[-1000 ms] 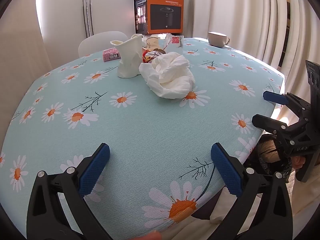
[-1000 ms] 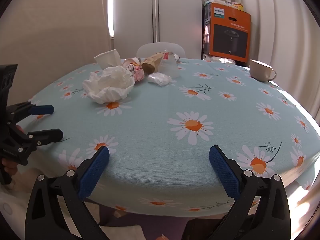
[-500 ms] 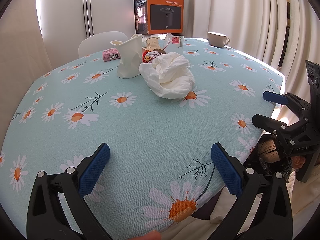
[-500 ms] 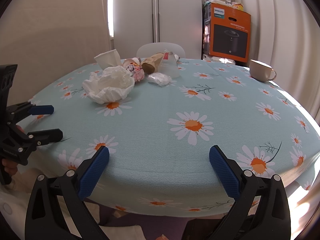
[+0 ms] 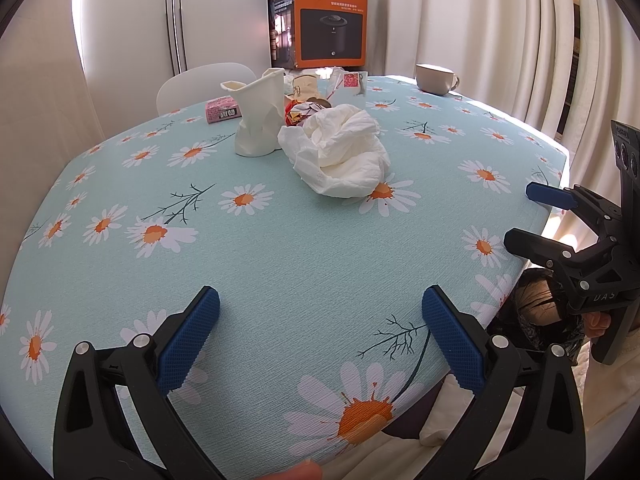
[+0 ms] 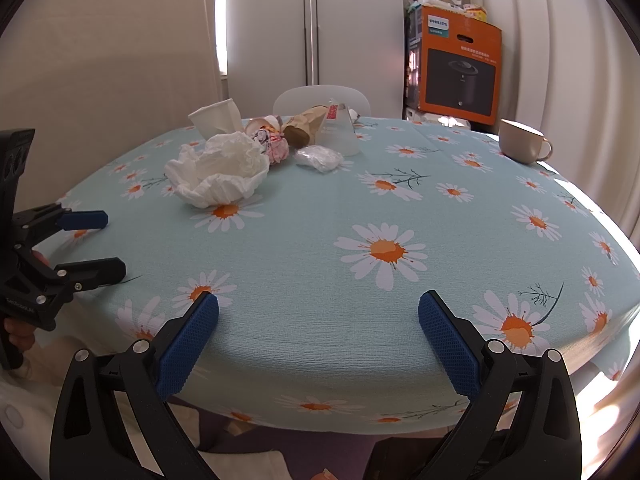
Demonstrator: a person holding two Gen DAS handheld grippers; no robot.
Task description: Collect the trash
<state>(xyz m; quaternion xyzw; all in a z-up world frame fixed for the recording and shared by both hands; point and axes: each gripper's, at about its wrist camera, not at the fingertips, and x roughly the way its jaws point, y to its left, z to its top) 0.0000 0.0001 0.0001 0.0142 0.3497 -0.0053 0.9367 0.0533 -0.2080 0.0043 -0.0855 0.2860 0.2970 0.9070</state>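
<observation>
The trash sits in one loose cluster toward the far side of the tabletop [image 5: 312, 248], which wears a pale blue cloth printed with white and orange daisies. Nearest me is a large crumpled white paper napkin [image 5: 340, 152], puffed up and open like a bowl. Touching it on the far left is one crushed white paper cup [image 5: 258, 120], standing upright with its rim bent. Behind the napkin lie one balled-up printed wrapper [image 6: 276, 144], one brown paper bag [image 6: 306, 124] on its side, one clear plastic cup [image 6: 340, 134], and one small wad of clear plastic film [image 6: 320, 158] just beside that cup. Left of the paper cup lies one small pink packet [image 5: 222, 109].

Well apart from the napkin, to its right near the tabletop's edge, stands one beige mug [image 5: 434, 78]. Beyond the tabletop are a white chair back [image 5: 204, 84], white cupboard doors, pleated curtains and one orange Philips appliance box [image 5: 330, 20].

I hold two hand-held grippers at the near edge, each low over bare cloth. My left hand-held gripper [image 5: 320, 336] is spread wide with nothing between its blue pads. My right hand-held gripper [image 6: 318, 336] is likewise spread wide and holds nothing. Bare cloth lies between both and the napkin.
</observation>
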